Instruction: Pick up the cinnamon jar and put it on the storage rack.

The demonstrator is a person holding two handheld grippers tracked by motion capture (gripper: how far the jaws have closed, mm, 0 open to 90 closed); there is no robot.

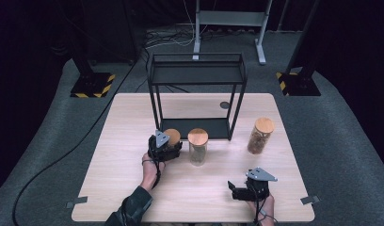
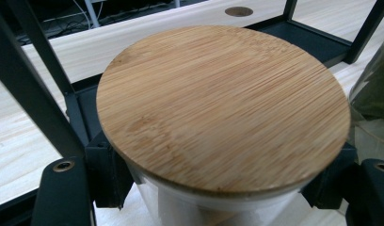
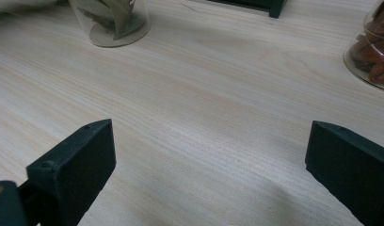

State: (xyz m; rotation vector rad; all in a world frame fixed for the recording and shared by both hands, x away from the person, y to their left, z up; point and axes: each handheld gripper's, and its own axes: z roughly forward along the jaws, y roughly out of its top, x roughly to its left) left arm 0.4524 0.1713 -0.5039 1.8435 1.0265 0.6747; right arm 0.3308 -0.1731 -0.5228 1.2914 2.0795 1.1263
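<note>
The left tool [image 1: 173,146] is clamped on a glass jar with a round bamboo lid [image 2: 223,108], its jaws pressing the glass just under the lid on both sides. This jar stands near the middle of the tabletop [image 1: 133,188], just in front of the black metal rack [image 1: 197,75] at its left leg. A second jar [image 1: 198,147] stands just beside it. The right tool [image 3: 209,165] sits low near the front right corner, jaws wide apart over bare wood. A third jar [image 1: 260,135] stands toward the right edge.
</note>
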